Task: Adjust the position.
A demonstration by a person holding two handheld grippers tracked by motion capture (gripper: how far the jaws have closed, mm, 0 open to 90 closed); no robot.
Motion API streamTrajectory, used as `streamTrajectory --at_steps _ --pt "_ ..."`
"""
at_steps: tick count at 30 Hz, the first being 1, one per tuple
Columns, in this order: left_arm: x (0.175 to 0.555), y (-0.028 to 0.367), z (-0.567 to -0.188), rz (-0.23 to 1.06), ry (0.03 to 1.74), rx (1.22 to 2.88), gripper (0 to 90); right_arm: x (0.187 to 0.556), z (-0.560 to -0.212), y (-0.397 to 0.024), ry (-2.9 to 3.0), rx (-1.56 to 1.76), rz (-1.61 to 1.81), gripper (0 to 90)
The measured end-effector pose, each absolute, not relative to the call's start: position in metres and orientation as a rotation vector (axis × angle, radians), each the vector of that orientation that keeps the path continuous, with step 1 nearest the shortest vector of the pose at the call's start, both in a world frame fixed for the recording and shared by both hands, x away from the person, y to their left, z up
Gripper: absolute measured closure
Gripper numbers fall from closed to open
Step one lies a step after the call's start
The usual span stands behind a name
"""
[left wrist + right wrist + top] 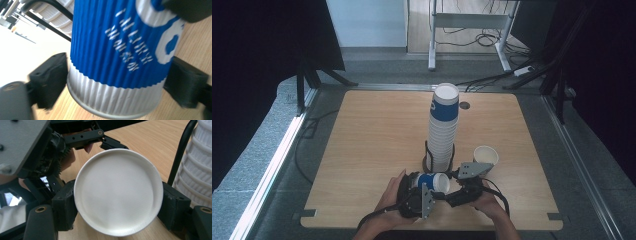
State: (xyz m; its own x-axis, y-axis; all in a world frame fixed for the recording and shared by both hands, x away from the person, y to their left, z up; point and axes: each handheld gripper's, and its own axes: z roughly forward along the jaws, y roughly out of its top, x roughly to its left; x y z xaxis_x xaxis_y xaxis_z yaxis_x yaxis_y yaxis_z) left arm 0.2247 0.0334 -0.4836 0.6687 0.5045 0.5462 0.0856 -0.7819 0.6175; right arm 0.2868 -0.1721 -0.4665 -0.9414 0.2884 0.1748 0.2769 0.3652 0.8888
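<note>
Ribbed cup (120,57): blue sleeve, white lettering, white base band. Tall stack (443,130): white, blue on top. Table (377,135): light wood-grain.

One cup stack (443,127), two loose cups (432,182) (485,156)

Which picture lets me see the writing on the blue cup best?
The left gripper view: the blue cup is close up there, with white lettering on its ribbed side, though blurred. The right gripper view shows the cup's white round end between the tongs, no writing. The high view shows it small, lying sideways between both hands.
</note>
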Motion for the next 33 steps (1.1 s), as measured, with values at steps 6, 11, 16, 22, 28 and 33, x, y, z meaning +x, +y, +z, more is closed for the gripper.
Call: streamTrajectory --at_steps 6,11,16,22,28,33 --pt "0.227 0.037 -0.482 0.919 0.486 2.287 5.1 0.288 -0.465 -0.179 2.567 0.548 1.866 27.6" --pt "0.225 0.039 -0.48 0.898 0.46 2.265 10.8 0.287 -0.466 -0.176 2.588 0.53 1.831 27.5" --pt "0.226 0.038 -0.483 0.9 0.442 2.289 14.2 0.288 -0.468 -0.175 2.602 0.528 1.81 27.2" --pt "0.226 0.04 -0.484 0.903 0.416 2.31 15.3 0.288 -0.47 -0.174 2.617 0.535 1.783 26.5" --pt "0.225 0.041 -0.482 0.898 0.382 2.324 15.7 0.284 -0.457 -0.183 2.573 0.517 1.725 19.5" --pt "0.227 0.038 -0.484 0.932 0.349 2.347 15.9 0.281 -0.444 -0.19 2.603 0.469 1.637 17.5"
